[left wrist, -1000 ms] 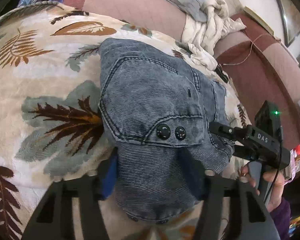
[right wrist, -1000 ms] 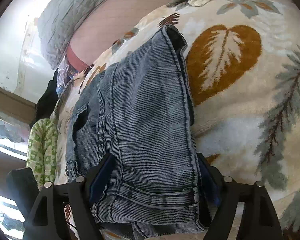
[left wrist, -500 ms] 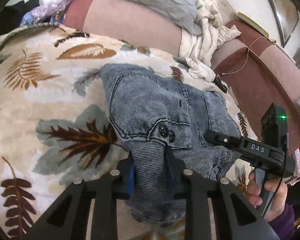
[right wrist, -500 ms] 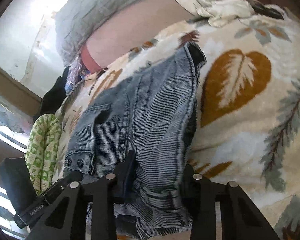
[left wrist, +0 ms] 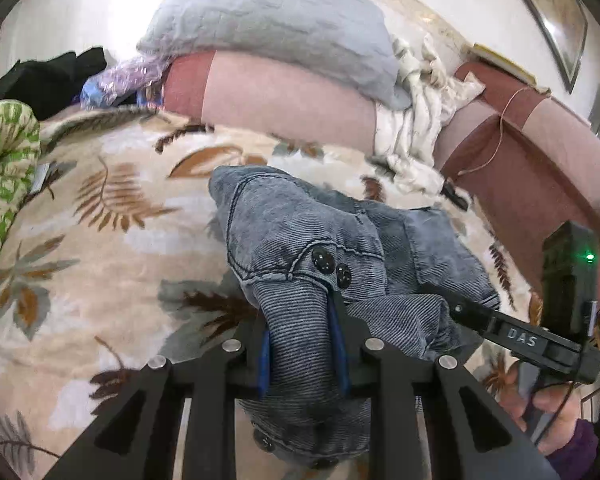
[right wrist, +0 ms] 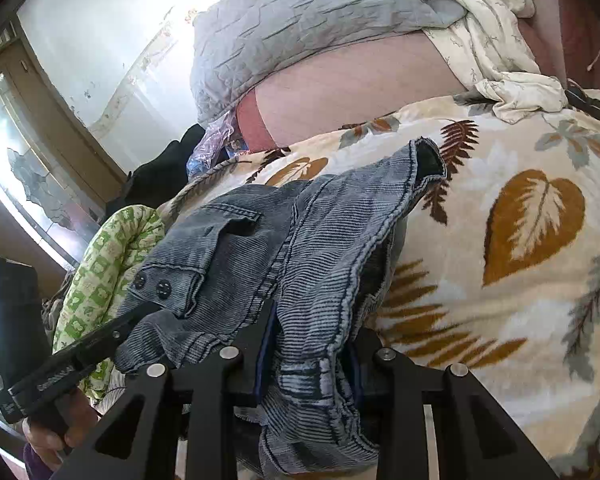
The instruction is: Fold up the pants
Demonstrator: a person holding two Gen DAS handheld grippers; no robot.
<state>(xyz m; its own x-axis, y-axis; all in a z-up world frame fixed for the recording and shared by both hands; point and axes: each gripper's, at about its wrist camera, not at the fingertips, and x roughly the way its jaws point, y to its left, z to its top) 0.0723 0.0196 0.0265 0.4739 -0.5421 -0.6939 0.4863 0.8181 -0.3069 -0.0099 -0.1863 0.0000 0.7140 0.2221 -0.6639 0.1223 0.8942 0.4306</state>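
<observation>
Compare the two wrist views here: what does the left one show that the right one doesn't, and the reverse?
Only the left wrist view shows the maroon sofa with a thin cord draped over it, and the right gripper from the side.

Only the right wrist view shows the bright window and the dark open hem of the pants.

Both show the grey pants clamped in each gripper, the leaf blanket, the grey pillow and the green patterned cloth.
</observation>
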